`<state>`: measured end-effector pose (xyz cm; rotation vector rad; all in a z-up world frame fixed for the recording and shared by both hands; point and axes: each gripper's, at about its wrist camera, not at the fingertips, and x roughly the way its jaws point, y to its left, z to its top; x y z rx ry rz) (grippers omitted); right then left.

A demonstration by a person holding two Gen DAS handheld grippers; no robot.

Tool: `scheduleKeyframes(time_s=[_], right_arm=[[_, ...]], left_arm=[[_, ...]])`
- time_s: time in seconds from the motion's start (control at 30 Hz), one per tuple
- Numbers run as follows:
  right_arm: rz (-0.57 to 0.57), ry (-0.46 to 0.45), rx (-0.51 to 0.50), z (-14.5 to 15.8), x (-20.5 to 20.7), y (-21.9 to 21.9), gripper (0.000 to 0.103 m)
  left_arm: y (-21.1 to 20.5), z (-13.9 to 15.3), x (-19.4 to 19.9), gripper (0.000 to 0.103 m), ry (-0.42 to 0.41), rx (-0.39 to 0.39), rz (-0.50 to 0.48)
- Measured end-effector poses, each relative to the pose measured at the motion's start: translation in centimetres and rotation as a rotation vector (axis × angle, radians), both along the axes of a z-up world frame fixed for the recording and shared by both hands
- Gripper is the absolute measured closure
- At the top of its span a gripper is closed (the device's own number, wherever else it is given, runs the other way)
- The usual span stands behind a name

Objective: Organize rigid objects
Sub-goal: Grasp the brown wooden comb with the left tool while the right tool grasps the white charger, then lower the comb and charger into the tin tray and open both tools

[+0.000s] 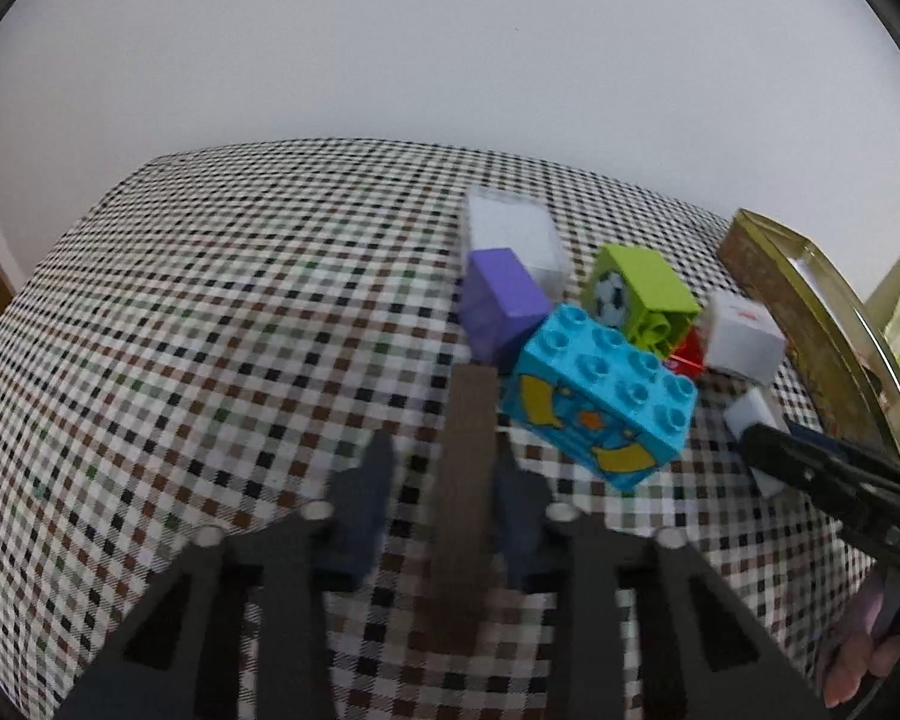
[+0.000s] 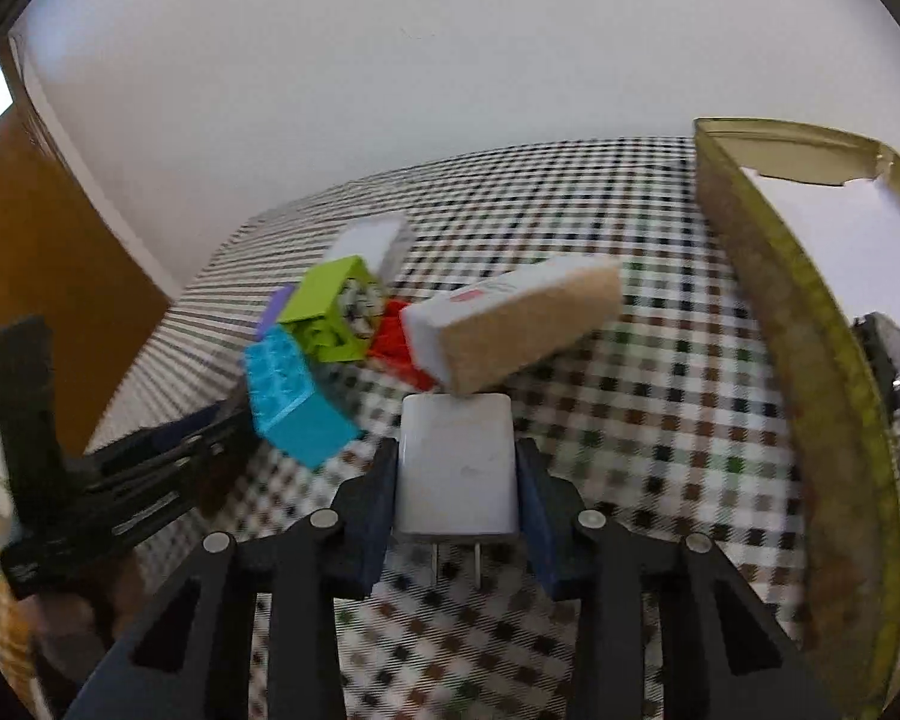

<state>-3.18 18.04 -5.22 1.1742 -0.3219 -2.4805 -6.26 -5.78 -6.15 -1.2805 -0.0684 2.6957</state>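
Observation:
A long brown bar (image 1: pixel 468 480) lies between the fingers of my left gripper (image 1: pixel 444 450). The right finger touches it, while checked cloth shows between the bar and the left finger. My right gripper (image 2: pixel 456 450) is shut on a white charger plug (image 2: pixel 456 468), its prongs pointing back at the camera. Just ahead lies a heap: a blue studded brick (image 1: pixel 600 396) (image 2: pixel 288 396), a green football brick (image 1: pixel 636 294) (image 2: pixel 330 312), a purple block (image 1: pixel 501 300), a red piece (image 2: pixel 399 342), a clear box (image 1: pixel 516 234) and a white-and-tan box (image 2: pixel 510 324).
An open gold tin (image 2: pixel 798 360) (image 1: pixel 810 330) stands at the right, white inside, with something grey in it. The checked tablecloth (image 1: pixel 210 300) runs to a white wall behind. A brown door or cabinet (image 2: pixel 42 252) is at the far left.

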Motion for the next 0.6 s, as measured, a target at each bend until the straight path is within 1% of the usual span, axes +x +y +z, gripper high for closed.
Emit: scheduleKeyframes(time_s=[0.07, 0.17, 0.27, 0.33, 0.37, 0.43, 0.5, 0.6], right_arm=[[0.021, 0.024, -0.027, 0.3, 0.2, -0.3, 0.062], [0.045, 0.083, -0.053, 1.4, 1.3, -0.5, 0.062], [0.050, 0.138, -0.068, 2.4, 2.1, -0.6, 0.062], [0.041, 0.165, -0.091, 2.8, 2.8, -0.2, 0.062], [0.036, 0.183, -0.105, 3.2, 2.4, 0.4, 0.062], [0.003, 0.236, -0.107, 4.0, 2.6, 1.2, 0.062], [-0.051, 0.289, -0.101, 4.9, 3.2, 2.3, 0.062], [-0.108, 0.330, -0.109, 5.5, 3.7, 4.8, 0.062]], left_arm=[[-0.7, 0.2, -0.5, 0.088, -0.002, 0.013, 0.001], [-1.2, 0.1, -0.1, 0.089, 0.004, 0.022, 0.013], [-1.9, 0.5, 0.5, 0.090, 0.032, 0.035, 0.057], [-2.7, 0.7, 0.8, 0.090, 0.052, 0.063, 0.093], [-3.0, 0.8, 1.0, 0.090, 0.062, 0.081, 0.111], [-3.6, 1.2, 1.4, 0.090, 0.094, 0.122, 0.139], [-3.6, 1.9, 2.1, 0.090, 0.150, 0.151, 0.142], [-2.2, 2.9, 2.9, 0.090, 0.228, 0.133, 0.117]])
